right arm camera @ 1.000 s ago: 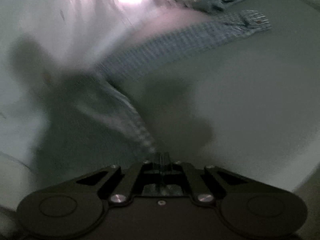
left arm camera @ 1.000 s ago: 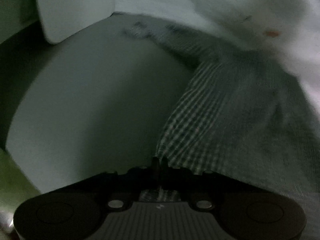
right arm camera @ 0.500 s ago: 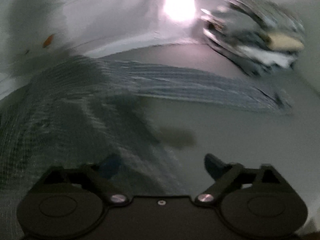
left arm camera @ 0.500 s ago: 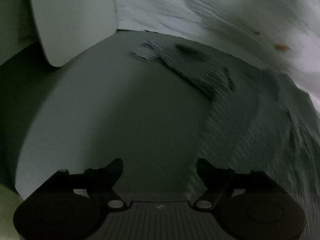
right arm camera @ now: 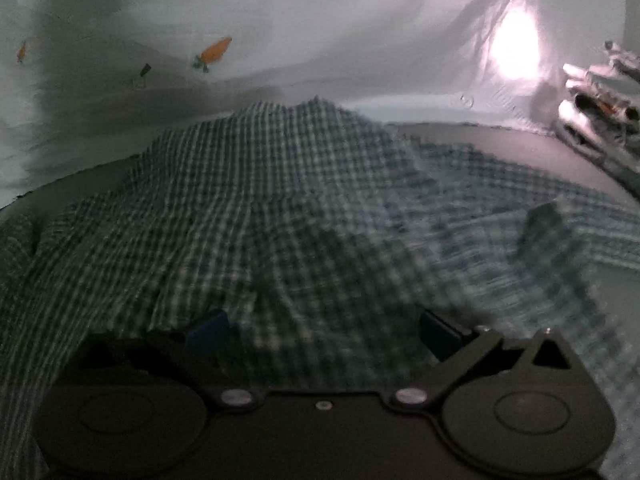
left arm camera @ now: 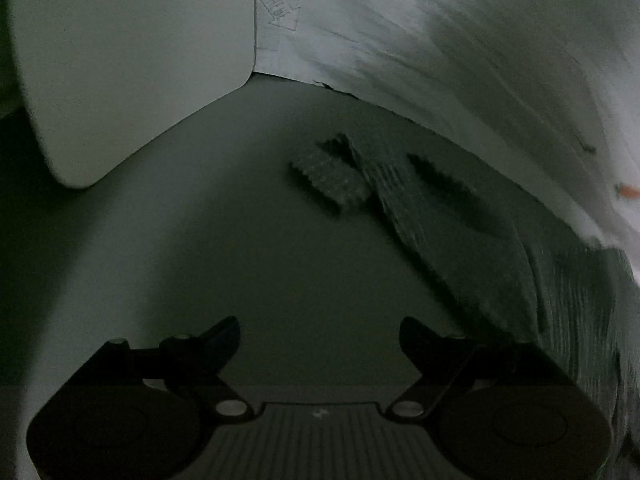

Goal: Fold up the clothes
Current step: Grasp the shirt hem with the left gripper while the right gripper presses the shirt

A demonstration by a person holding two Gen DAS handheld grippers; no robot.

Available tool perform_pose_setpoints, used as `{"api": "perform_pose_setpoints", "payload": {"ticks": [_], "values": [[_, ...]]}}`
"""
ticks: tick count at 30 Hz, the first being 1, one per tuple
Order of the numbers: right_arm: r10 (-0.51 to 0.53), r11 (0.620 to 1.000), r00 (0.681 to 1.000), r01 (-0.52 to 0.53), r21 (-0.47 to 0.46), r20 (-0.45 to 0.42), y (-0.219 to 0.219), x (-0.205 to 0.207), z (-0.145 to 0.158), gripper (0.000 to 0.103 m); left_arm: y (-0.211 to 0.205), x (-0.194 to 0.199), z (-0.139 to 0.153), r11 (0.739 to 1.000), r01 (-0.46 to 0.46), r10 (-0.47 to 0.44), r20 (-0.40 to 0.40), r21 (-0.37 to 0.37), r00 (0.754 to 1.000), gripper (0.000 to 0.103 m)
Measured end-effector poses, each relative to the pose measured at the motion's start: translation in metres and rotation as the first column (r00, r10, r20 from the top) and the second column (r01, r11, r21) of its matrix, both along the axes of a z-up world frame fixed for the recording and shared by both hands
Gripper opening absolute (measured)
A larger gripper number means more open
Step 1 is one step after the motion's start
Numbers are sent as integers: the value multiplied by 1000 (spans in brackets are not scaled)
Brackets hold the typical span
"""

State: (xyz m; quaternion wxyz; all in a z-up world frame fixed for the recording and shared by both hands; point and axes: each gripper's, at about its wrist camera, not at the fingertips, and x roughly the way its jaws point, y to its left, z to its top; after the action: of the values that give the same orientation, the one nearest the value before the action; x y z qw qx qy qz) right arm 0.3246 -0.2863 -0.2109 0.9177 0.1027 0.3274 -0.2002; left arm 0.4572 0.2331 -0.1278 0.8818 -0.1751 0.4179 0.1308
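A: How far along is the folding?

B: Barely begun, I'd judge. The checked shirt (right arm camera: 256, 208) lies spread and rumpled on the grey table (left arm camera: 224, 264), one sleeve (left arm camera: 384, 184) stretched toward the far wall, nothing folded over yet.

A: And the grippers?

B: The left gripper (left arm camera: 320, 340) hangs over bare table, fingers opening wide, nothing between them. The right gripper (right arm camera: 324, 332) is over the shirt's body, fingers opening too, gripping nothing.

A: Room to work?

B: Bare table on the left; a pile of clothes (right arm camera: 600, 100) sits far right, apart from the shirt.
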Motion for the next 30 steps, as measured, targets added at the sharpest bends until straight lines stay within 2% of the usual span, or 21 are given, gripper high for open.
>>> {"api": "perform_pose_setpoints", "payload": {"ticks": [8, 13, 15, 18, 20, 21, 22, 23, 25, 27, 30], "values": [[-46, 997, 999, 47, -54, 8, 9, 8, -10, 103, 34, 107, -11, 998, 53, -52, 43, -16, 998, 93], [-59, 997, 998, 59, -58, 7, 7, 14, -11, 103, 50, 151, -22, 996, 75, -71, 88, -38, 994, 92], [-64, 996, 998, 64, -59, 6, 7, 16, -10, 103, 56, 166, -26, 994, 92, -84, 116, -65, 990, 88], [-72, 996, 997, 72, -60, 5, 6, 19, -11, 103, 63, 188, -36, 994, 77, -69, 92, -82, 993, 73], [-76, 995, 997, 76, -61, 4, 5, 20, -11, 103, 68, 199, -43, 992, 59, -50, 81, -111, 995, 57], [-77, 995, 997, 77, -61, 4, 5, 20, -11, 103, 71, 205, -46, 991, 49, -40, 76, -128, 996, 54], [-77, 995, 997, 78, -61, 5, 5, 20, -11, 103, 74, 211, -50, 987, 35, -23, 71, -159, 997, 45], [-78, 995, 997, 78, -60, 5, 5, 20, -11, 103, 77, 214, -53, 984, 12, -2, 59, -178, 998, 28], [-78, 995, 997, 78, -60, 5, 4, 20, -11, 103, 84, 220, -55, 979, -47, 54, 27, -200, 998, 4], [-78, 995, 997, 78, -59, 6, 4, 20, -11, 103, 91, 220, -47, 970, -87, 98, 36, -229, 995, 4], [-78, 995, 997, 79, -57, 7, 4, 19, -11, 103, 91, 193, -3, 969, -44, 93, 195, -243, 976, 4]]}}
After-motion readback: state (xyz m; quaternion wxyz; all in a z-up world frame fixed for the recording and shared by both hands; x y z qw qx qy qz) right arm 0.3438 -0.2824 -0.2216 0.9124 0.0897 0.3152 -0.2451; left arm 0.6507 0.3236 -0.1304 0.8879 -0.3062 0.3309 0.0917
